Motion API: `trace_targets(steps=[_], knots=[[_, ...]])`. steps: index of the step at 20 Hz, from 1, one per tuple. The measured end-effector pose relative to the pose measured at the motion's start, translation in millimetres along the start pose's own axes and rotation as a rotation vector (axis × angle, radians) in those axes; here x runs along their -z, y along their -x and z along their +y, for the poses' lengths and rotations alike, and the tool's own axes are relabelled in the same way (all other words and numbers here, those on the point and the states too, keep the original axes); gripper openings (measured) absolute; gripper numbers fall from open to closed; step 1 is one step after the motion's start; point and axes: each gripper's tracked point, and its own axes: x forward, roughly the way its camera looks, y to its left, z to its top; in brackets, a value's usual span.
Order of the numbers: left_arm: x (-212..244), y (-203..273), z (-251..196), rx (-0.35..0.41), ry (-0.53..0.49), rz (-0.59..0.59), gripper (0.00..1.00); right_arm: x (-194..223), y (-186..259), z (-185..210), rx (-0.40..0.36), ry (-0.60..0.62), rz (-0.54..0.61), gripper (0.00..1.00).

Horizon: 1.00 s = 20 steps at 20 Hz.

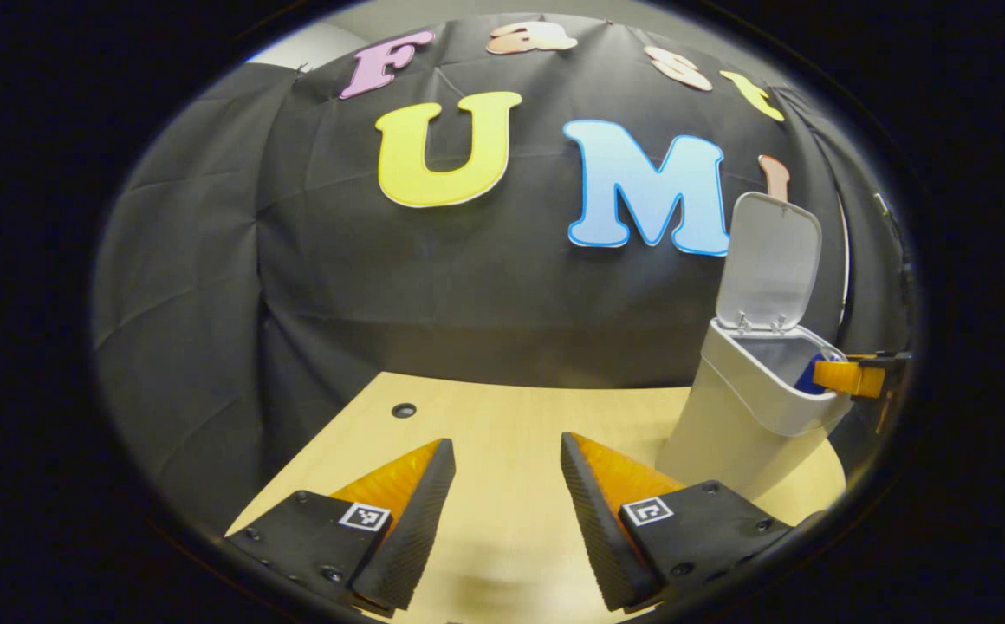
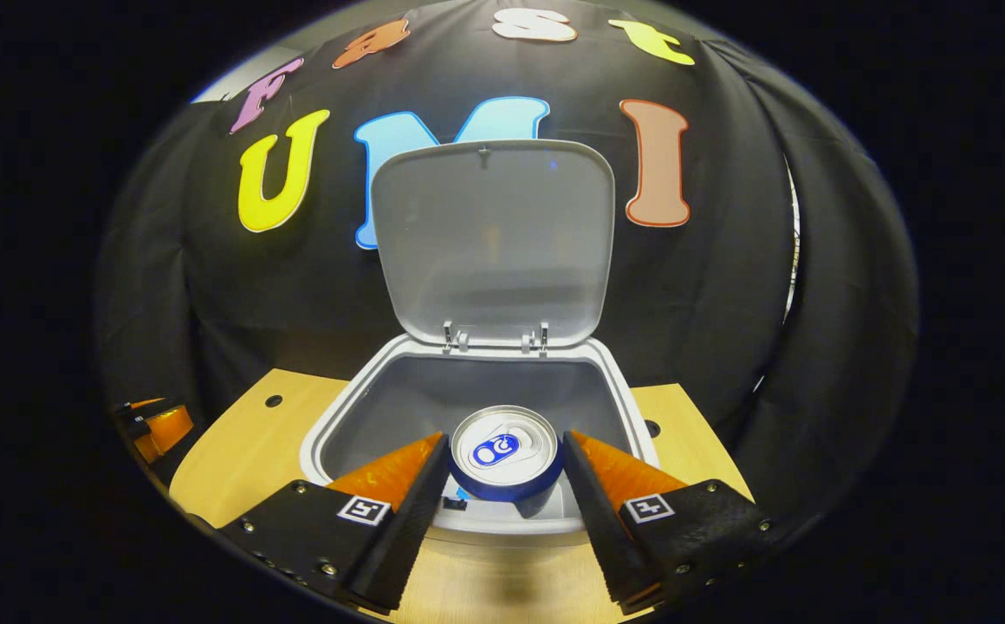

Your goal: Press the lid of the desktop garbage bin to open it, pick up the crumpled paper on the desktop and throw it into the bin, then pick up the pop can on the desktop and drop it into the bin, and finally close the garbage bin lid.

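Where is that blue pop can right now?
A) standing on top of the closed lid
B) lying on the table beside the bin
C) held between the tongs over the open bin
C: the right gripper view shows the pop can between the right tongs, above the open garbage bin, whose lid stands up.

Pale grey-white bin [image 2: 554, 520] with its matching lid [image 2: 494, 243], pop can [image 2: 502, 464] in deep blue with a silvery top and blue-and-white mark, light wood-grain table [image 1: 502, 416], black-and-white square tags [image 2: 364, 510] on black mounts
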Motion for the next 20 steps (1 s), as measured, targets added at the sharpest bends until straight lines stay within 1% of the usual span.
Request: trace_targets(steps=[1, 3, 4, 5, 6, 7, 8, 10, 20], knots=[[1.6, -1.1, 0.3, -0.002, 0.0, 0.002, 0.82, 2.3, -0.8, 1.7, -0.005, 0.004, 0.005, 0.83], [2.1, -2.2, -1.7, -0.001, 0.004, 0.005, 0.82, 2.6, -2.0, 2.1, -0.003, 0.02, 0.0, 0.83], [3.2, -2.5, -4.0, 0.003, 0.009, 0.007, 0.85, 1.8, -2.7, 2.8, -0.001, 0.017, -0.003, 0.83], [3.7, -2.7, -5.0, 0.005, 0.012, 0.01, 0.82, 2.2, -3.5, 3.1, -0.003, 0.017, -0.005, 0.83], [4.0, -3.2, -6.8, 0.008, 0.015, 0.012, 0.85, 2.2, -3.5, 3.4, -0.005, 0.017, -0.006, 0.83], [3.8, -3.1, -7.6, 0.01, 0.015, 0.012, 0.86, 2.0, -3.3, 3.3, -0.005, 0.018, -0.007, 0.83], [4.0, -3.9, -7.9, 0.01, 0.015, 0.013, 0.83, 2.1, -3.1, 3.4, -0.005, 0.018, -0.009, 0.84], [3.6, -3.6, -9.0, 0.013, 0.012, 0.013, 0.86, 2.4, -3.6, 3.3, -0.004, 0.018, -0.012, 0.85], [5.7, -0.2, -4.1, 0.003, 0.02, 0.016, 0.86, 2.2, -3.2, 3.8, -0.002, 0.017, -0.03, 0.85]])
